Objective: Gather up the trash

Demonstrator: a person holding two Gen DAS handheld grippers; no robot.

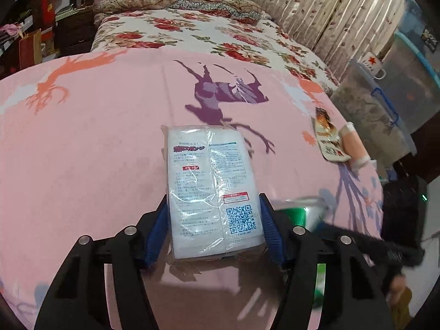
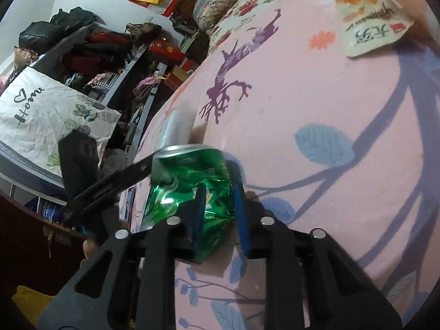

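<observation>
A white sponge packet [image 1: 211, 181] in clear wrap, printed with text and a QR code, hangs just above the pink bed sheet [image 1: 90, 143]. My left gripper [image 1: 214, 200] is shut on its lower half, a blue pad against each long edge. My right gripper [image 2: 219, 192] is shut on a crushed green can [image 2: 189, 181], silver rim pointing away; the can [image 1: 301, 211] also shows blurred beside my left gripper. A torn snack wrapper [image 1: 328, 140] [image 2: 368, 24] lies on the sheet near the bed's far edge, with a small peach bottle [image 1: 354, 145] beside it.
A floral quilt [image 1: 192, 35] and pillows [image 1: 176, 0] lie further up the bed. Curtains [image 1: 316, 13] and clear storage boxes [image 1: 379, 104] with a red-star mug [image 1: 371, 64] line one side. Cluttered shelves [image 2: 110, 55] and a white "Home" bag [image 2: 41, 110] stand on the other.
</observation>
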